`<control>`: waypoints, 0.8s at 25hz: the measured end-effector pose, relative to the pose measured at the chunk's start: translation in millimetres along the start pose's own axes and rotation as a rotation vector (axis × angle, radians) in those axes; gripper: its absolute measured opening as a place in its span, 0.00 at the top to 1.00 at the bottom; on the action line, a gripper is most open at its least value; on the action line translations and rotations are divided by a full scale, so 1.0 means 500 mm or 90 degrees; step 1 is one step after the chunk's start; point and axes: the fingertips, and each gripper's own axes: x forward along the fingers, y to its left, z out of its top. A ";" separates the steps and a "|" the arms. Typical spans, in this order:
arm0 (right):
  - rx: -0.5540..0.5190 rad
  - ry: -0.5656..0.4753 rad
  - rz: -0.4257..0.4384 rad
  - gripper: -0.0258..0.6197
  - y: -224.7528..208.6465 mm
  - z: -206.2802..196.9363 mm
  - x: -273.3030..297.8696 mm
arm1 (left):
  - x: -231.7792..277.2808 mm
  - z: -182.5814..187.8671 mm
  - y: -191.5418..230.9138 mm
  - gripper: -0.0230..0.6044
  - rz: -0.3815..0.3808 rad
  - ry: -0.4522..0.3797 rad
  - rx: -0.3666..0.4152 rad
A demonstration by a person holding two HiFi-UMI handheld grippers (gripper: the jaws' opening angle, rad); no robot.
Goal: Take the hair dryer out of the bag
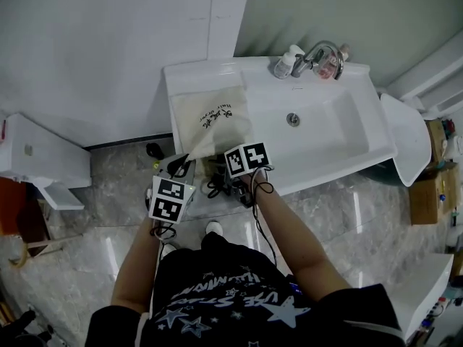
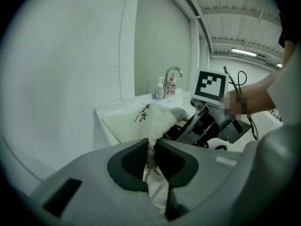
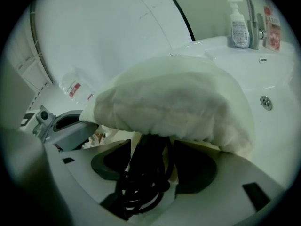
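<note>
The left gripper is clamped shut on a fold of the pale cloth bag. The fabric is pinched between its dark pads and a loose flap hangs below them. The right gripper stands wide open under the mouth of the bag. A coiled black cord hangs down out of the opening and into the gap between its jaws. Neither pad presses on it.

The hair dryer itself is hidden inside the bag, which bulges above the right gripper. Only the cord shows.

In the head view both grippers meet at the front left corner of the white washbasin, the left gripper just beside the right gripper. The bag lies on the flat ledge at the washbasin's left end, with dark print on its upper side. Its near end is drawn to a point toward the left gripper.

The bowl takes up the middle and right of the washbasin, with a round drain in its floor. At the back edge stand a chrome tap and a white soap bottle just left of it.
</note>
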 end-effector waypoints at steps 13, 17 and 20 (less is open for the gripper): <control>-0.038 0.029 -0.001 0.61 0.002 0.014 0.015 | 0.007 -0.001 0.008 0.89 0.019 0.003 -0.019; -0.022 0.003 0.033 0.63 0.002 0.014 0.005 | 0.005 0.004 0.005 0.89 0.018 0.004 -0.012; -0.006 -0.006 0.070 0.63 0.012 0.008 -0.006 | -0.002 0.000 0.001 0.89 0.017 0.003 -0.011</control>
